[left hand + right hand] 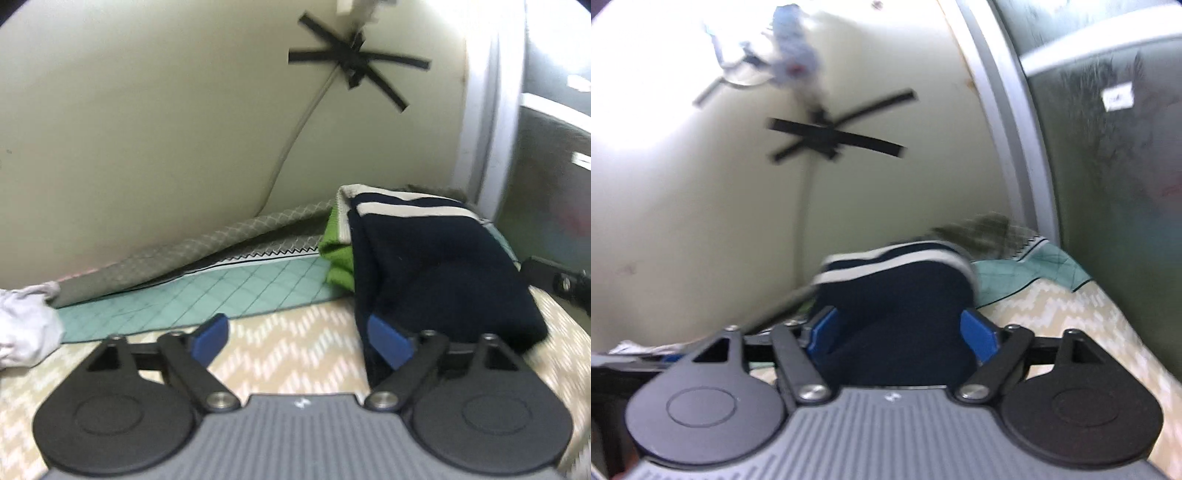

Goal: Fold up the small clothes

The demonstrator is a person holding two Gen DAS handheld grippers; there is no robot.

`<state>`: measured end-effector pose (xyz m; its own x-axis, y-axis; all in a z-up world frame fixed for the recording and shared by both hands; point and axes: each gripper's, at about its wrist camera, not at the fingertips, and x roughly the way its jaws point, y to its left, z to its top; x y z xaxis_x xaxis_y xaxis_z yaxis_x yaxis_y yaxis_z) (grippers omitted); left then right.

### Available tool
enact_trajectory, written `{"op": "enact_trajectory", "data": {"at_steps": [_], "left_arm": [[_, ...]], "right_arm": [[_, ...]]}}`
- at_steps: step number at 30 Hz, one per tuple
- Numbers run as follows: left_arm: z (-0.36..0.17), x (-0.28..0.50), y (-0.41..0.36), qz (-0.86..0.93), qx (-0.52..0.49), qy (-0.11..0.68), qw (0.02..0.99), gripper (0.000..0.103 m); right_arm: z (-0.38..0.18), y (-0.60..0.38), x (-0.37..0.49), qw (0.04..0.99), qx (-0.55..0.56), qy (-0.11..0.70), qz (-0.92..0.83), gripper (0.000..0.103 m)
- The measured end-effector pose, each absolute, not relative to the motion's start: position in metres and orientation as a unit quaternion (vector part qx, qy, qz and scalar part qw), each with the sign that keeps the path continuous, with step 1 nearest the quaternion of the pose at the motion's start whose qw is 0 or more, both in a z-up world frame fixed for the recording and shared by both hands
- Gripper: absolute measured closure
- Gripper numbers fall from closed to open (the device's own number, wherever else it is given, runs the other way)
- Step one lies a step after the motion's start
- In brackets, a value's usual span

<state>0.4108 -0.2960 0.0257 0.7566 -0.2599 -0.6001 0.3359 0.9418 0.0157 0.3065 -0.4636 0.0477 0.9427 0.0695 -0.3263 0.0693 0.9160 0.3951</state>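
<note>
Both grippers stand wide open and grip nothing, the left gripper (299,339) with the folded navy garment (436,266) at two o'clock, resting on the green one (338,251), apparently stacked, the right gripper (905,334) facing it.

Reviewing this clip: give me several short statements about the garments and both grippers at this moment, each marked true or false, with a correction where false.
1. The left gripper stands open with nothing between its fingers. True.
2. The navy garment has white stripes. True.
3. A green cloth lies on top of the navy garment. False: it lies beside it, partly under it.
4. The right gripper is shut. False: its jaws stand wide, with the navy garment between them.
5. Black tape is stuck to the wall. True.
</note>
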Motion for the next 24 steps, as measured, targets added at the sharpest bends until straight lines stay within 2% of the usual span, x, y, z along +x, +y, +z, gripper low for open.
{"op": "enact_trajectory", "data": {"at_steps": [2, 10, 24], "left_arm": [[0.030, 0.388, -0.288, -0.151, 0.070, 0.296, 0.940, 0.000], [0.043, 0.317, -0.269, -0.157, 0.061, 0.300, 0.939, 0.000], [0.042, 0.266, -0.264, -0.155, 0.075, 0.299, 0.939, 0.000]], "right_arm": [[0.047, -0.440, 0.276, 0.966, 0.204, 0.160, 0.015, 0.019], [0.034, -0.372, 0.185, 0.969, 0.187, 0.158, 0.026, 0.016], [0.035, -0.357, 0.134, 0.971, 0.182, 0.158, 0.005, 0.013]]}}
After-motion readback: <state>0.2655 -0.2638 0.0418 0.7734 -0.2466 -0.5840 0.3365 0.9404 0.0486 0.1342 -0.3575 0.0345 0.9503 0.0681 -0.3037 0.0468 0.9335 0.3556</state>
